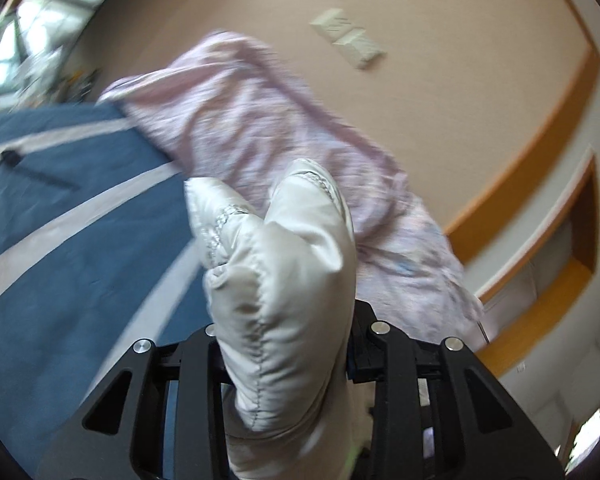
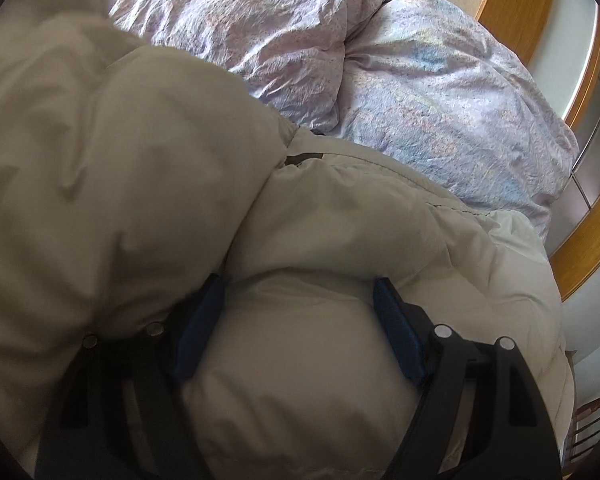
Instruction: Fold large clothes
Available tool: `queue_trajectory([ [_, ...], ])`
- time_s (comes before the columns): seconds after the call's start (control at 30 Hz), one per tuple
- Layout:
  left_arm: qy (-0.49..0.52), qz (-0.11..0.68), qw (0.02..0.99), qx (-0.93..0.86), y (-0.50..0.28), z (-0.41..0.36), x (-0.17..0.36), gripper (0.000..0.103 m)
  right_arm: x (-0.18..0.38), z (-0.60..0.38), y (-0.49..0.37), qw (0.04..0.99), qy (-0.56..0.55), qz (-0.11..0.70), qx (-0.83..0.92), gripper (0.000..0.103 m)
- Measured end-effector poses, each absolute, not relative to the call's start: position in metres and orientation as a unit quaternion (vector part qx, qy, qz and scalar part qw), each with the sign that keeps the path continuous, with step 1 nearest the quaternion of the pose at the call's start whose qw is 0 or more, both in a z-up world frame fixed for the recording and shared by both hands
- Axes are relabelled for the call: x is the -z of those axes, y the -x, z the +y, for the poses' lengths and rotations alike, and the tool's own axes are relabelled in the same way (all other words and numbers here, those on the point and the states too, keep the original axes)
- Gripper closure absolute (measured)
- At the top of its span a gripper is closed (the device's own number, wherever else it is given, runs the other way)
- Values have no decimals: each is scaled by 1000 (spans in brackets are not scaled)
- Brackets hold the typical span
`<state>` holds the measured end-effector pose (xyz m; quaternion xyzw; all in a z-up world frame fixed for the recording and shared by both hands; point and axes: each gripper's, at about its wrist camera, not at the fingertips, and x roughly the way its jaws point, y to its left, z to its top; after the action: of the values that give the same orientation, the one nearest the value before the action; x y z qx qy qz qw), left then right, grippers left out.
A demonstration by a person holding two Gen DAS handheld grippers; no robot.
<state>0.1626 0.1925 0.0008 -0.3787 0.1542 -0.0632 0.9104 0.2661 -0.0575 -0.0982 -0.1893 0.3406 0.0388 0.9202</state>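
A white puffy jacket [image 1: 284, 264] fills the middle of the left wrist view. A padded, stitched fold of it stands up between the jaws of my left gripper [image 1: 284, 320], which is shut on it; the fabric hides the fingertips. The fold hangs lifted above the blue bed. In the right wrist view the same jacket [image 2: 140, 140] lies bunched on the bed. My right gripper [image 2: 300, 320] is sunk into it, its blue pads [image 2: 398, 332] wide apart and pressed against a thick bulge of the jacket.
A blue bedsheet with white stripes [image 1: 60, 240] lies at the left, with a small dark object [image 1: 28, 168] on it. A crumpled pink floral duvet [image 2: 420, 100] lies beyond the jacket. A beige wall with wooden trim [image 1: 540, 160] and a switch panel [image 1: 348, 40] stand behind.
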Motion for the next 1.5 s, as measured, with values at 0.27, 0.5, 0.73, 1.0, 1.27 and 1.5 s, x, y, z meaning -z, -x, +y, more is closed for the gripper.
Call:
queue_trajectory([
  [0.27, 284, 118, 943, 127, -160, 122, -55, 70, 75, -84, -263, 924, 169, 338, -64, 26],
  [0.5, 235, 104, 954, 157, -160, 76, -75, 70, 24, -169, -218, 960, 71, 262, -68, 21],
  [0.73, 147, 102, 959, 218, -154, 2, -83, 70, 22, -282, -208, 962, -38, 270, 17, 21],
  [1.0, 87, 165, 934, 304, -172, -81, -62, 70, 34, -362, -195, 952, -118, 273, 77, 21],
  [1.27, 32, 232, 909, 345, -189, -139, -25, 67, 13, -405, -186, 949, -193, 246, 40, 21],
  [1.5, -19, 253, 900, 355, -185, -177, -2, 61, -24, -406, -201, 940, -225, 249, -66, 21],
])
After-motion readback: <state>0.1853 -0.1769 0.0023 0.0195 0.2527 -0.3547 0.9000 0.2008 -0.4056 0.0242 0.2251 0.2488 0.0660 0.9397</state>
